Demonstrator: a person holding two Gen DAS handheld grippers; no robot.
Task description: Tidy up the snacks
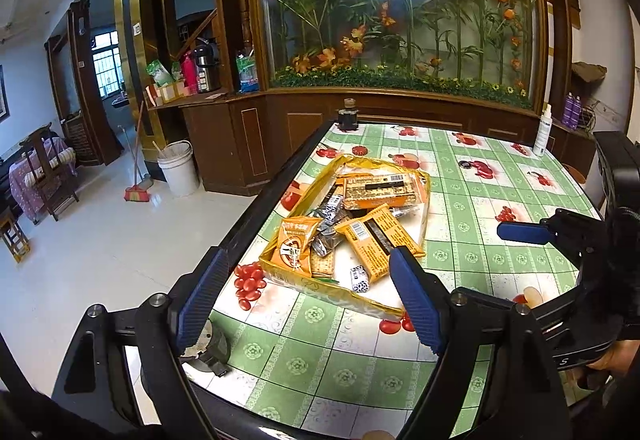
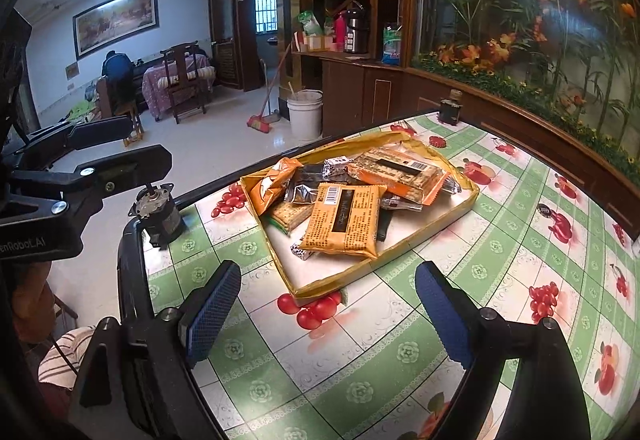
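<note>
A shallow yellow cardboard tray [image 1: 328,290] [image 2: 404,244] sits on the table and holds several snack packs. Among them are orange cracker packs [image 1: 376,242] [image 2: 344,220], a large long pack [image 1: 380,190] [image 2: 400,172], an orange pouch [image 1: 296,244] [image 2: 270,184] and silver-black wrappers [image 1: 328,240] [image 2: 304,194]. My left gripper [image 1: 308,280] is open and empty, its jaws wide apart just before the tray's near edge. My right gripper [image 2: 328,300] is open and empty, short of the tray's near corner; it also shows in the left wrist view [image 1: 524,232].
The table has a green and white fruit-print cloth [image 1: 460,236] [image 2: 500,240] and a black rim. A dark jar [image 1: 347,116] [image 2: 450,108] stands at the far edge, a white spray bottle [image 1: 542,132] at the far right. A small metal part [image 2: 158,212] sits at the left rim.
</note>
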